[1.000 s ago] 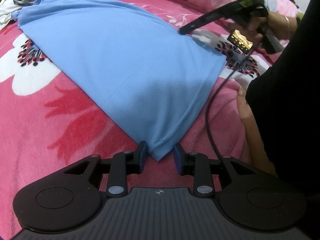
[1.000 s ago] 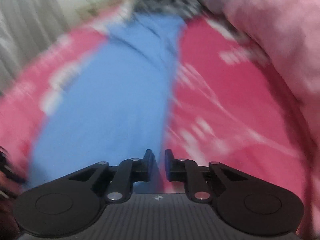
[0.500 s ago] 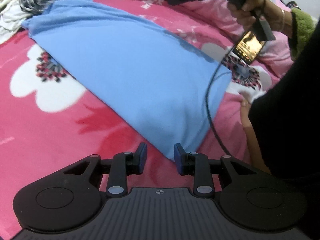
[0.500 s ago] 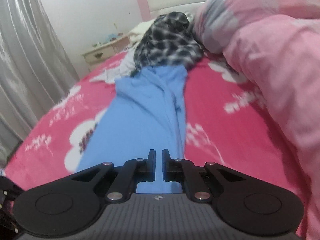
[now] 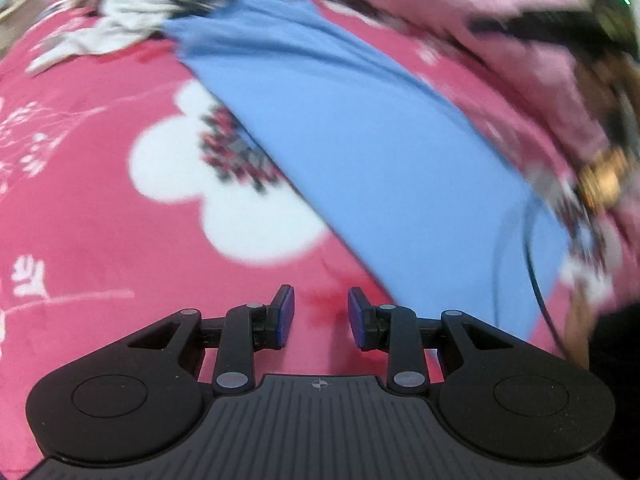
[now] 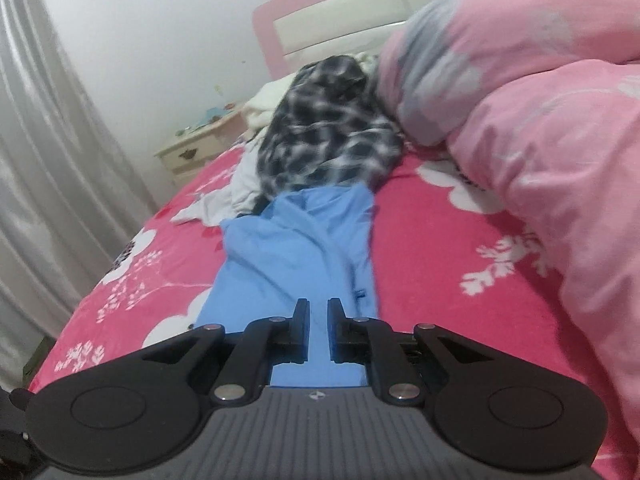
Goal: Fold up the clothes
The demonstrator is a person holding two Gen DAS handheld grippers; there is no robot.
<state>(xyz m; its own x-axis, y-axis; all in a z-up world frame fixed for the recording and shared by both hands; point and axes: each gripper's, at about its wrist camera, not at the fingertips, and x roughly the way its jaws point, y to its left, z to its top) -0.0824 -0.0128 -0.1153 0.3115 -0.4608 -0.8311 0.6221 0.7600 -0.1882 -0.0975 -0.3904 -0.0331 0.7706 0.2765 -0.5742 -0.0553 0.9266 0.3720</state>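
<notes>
Left claw [image 5: 319, 316] part open, nothing between pads, over bare bedspread [image 5: 100, 240] just beside blue garment [image 5: 360, 152]. Right claw [image 6: 318, 330] nearly shut with jaws opening slightly, empty, raised above garment's near end. Garment lies as long narrow strip down the bed, top end touching plaid pile [image 6: 328, 128]. Lengthwise folds look done; crosswise folds and rest of pile left. Versus a second ago: left claw then had garment corner between pads, now clear of it; right claw now higher.
</notes>
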